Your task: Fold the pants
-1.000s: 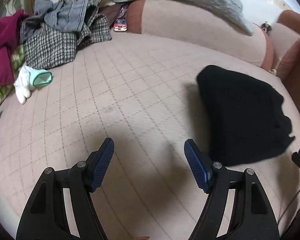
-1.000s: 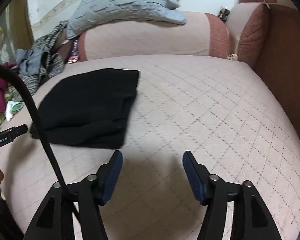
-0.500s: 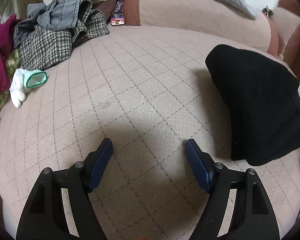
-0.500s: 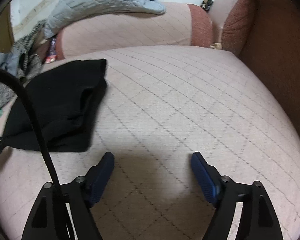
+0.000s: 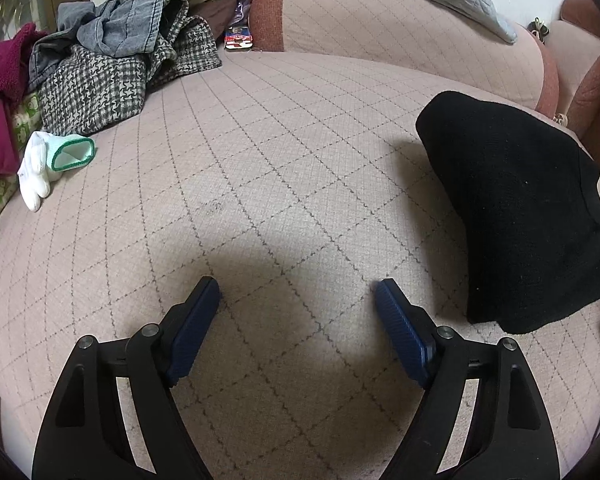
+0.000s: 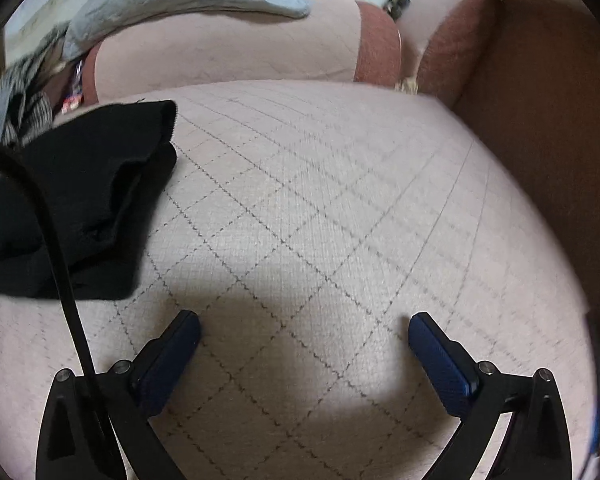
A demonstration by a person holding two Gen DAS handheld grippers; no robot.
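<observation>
The black pants point(image 5: 516, 208) lie folded into a thick bundle on the pink quilted sofa seat point(image 5: 284, 168). In the left wrist view they sit to the right of my left gripper point(image 5: 296, 292), which hangs low over bare cushion; its jaws are opening, with nothing between them. In the right wrist view the same bundle point(image 6: 80, 200) lies at the left, apart from my right gripper point(image 6: 304, 324). Its jaws are also opening wide over the seat and hold nothing. A black cable point(image 6: 60, 248) crosses in front of the pants.
A heap of clothes point(image 5: 120, 64) with a houndstooth garment, grey and maroon pieces sits at the far left, white socks point(image 5: 44, 168) beside it. A grey quilted blanket point(image 6: 172, 0) drapes the backrest. The brown armrest point(image 6: 548, 120) borders the seat on the right.
Both grippers sank closer to the seat and their jaws spread wider, the right one markedly. The pants bundle shifted toward the edge of each view.
</observation>
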